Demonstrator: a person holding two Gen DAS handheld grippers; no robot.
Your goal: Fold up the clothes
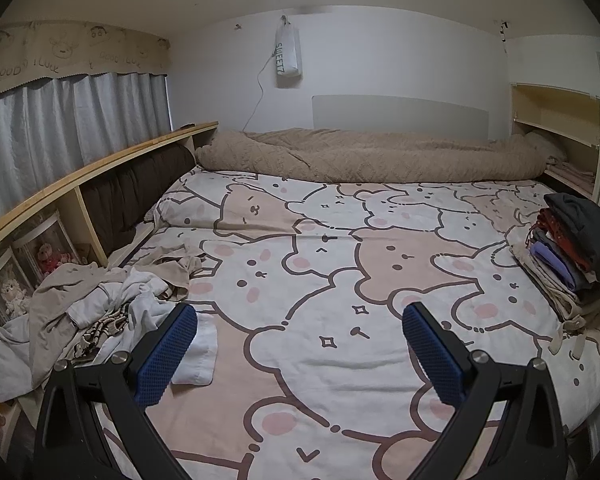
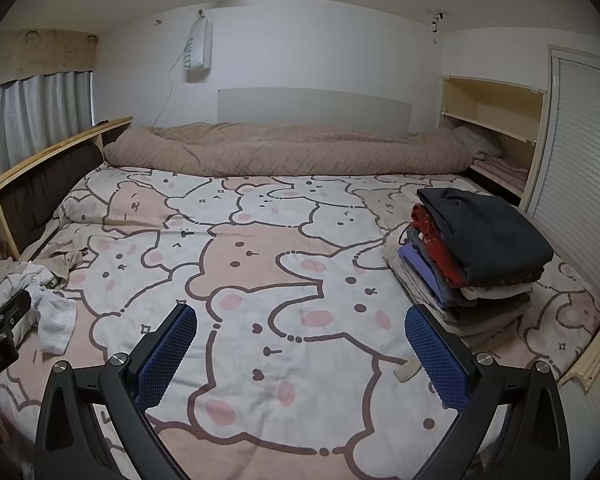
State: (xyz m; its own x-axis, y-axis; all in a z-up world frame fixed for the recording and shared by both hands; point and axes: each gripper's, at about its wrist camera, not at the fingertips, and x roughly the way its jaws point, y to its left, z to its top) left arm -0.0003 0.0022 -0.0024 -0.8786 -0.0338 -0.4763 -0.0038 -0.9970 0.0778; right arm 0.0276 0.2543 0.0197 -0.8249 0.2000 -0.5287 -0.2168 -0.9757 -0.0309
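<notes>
**Bedroom around the work area**

A bear-print bedsheet [image 1: 324, 264] spreads beneath and ahead of the claw. Far ahead, a rolled tan quilt [image 1: 364, 156] lies across the bed's far end, below a white headboard panel [image 1: 400, 114]. Above that panel, to the left, a white bag [image 1: 288, 56] hangs on the wall. Left of the claw runs a wooden shelf [image 1: 100, 168] holding dolls [image 1: 52, 258], with grey curtains [image 1: 60, 120] behind. Far ahead to the right stands a cream open cabinet [image 2: 496, 108], beside a slatted white door [image 2: 580, 152].
</notes>
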